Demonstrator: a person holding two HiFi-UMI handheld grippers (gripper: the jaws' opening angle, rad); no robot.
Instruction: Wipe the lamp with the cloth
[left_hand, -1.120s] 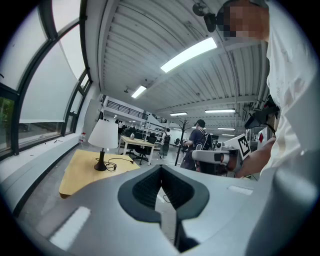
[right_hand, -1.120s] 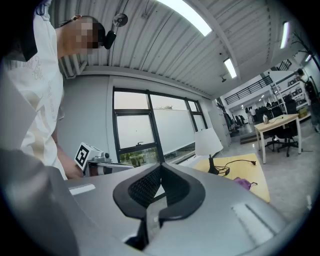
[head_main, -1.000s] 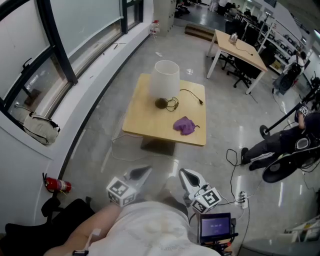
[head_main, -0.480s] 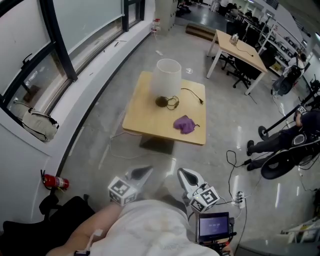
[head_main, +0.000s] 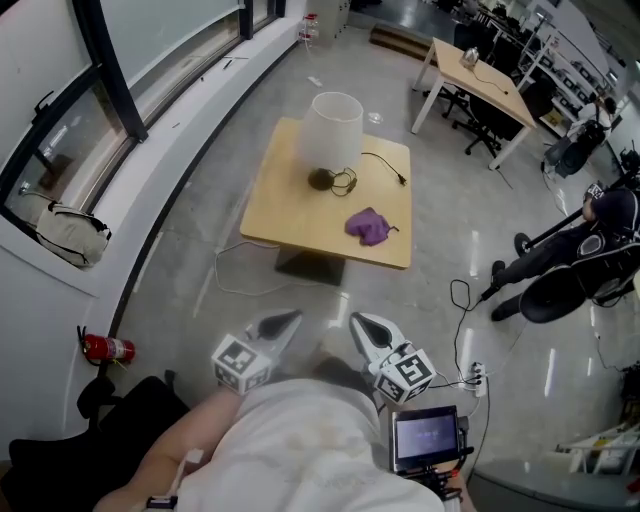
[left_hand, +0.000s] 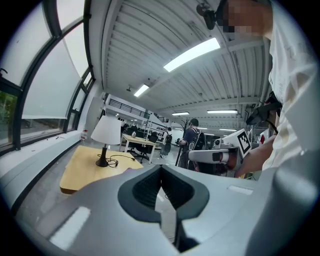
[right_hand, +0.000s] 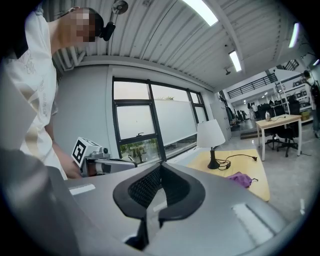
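1 left claw, 1 right claw, both pressed together; 1 lamp, 1 cloth.

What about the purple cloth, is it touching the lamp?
Apart. The head view shows bare tabletop between the purple cloth and the lamp, which stands farther back.
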